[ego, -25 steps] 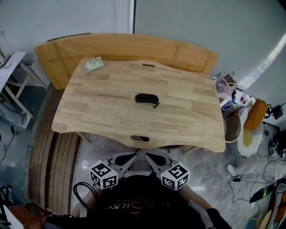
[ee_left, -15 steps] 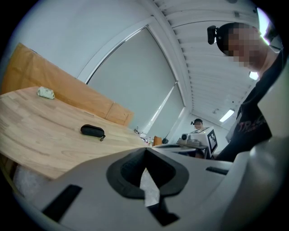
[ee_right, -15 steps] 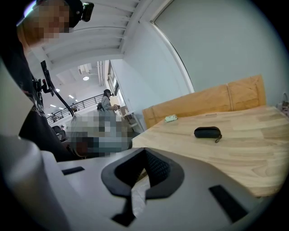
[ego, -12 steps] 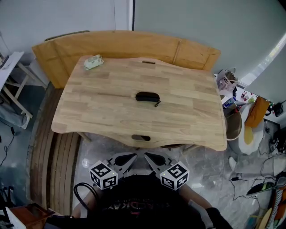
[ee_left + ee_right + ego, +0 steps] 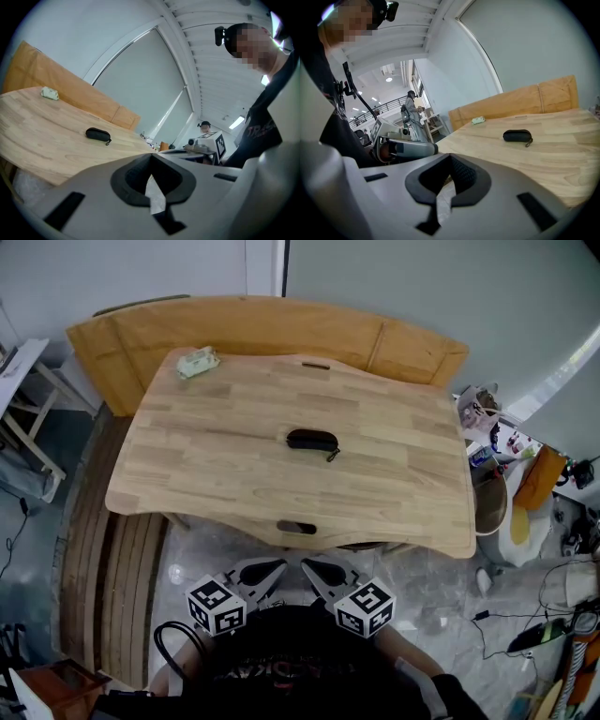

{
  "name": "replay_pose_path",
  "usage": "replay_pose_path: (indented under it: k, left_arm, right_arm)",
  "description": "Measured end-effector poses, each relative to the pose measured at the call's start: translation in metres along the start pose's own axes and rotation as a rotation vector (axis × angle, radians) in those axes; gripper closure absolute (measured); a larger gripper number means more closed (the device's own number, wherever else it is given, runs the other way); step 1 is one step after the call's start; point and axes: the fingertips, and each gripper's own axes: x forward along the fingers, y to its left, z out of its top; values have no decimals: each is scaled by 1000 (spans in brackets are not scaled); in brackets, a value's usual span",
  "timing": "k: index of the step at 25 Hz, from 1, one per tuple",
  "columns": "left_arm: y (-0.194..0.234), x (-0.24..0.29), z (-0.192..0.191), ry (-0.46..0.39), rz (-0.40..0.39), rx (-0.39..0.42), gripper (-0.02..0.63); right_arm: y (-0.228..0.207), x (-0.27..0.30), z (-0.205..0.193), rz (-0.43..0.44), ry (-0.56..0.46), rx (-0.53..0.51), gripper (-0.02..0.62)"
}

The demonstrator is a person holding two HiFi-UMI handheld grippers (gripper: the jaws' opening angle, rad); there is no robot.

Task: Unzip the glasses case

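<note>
A small black zipped glasses case lies closed near the middle of the wooden table, its zipper pull sticking out at its right end. The same case shows far off in the left gripper view and the right gripper view. Both grippers are held close to the person's chest, below the table's near edge and well short of the case. My left gripper is shut with nothing in it. My right gripper is shut and empty too, beside the left one.
A pale green packet lies at the table's far left corner. A wooden bench back curves behind the table. Bags and clutter stand on the floor at the right, a white rack at the left.
The view has shifted slightly, so the table and case sit a little higher in the frame. Both grippers stay shut in the same place by the chest.
</note>
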Motion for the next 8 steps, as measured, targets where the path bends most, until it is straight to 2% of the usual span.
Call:
replay_pose_path:
  k: [8]
  left_arm:
    - [5,1,4,-2,2,-3,595]
  right_arm:
    - [-1,6,3,7,9,-10,581]
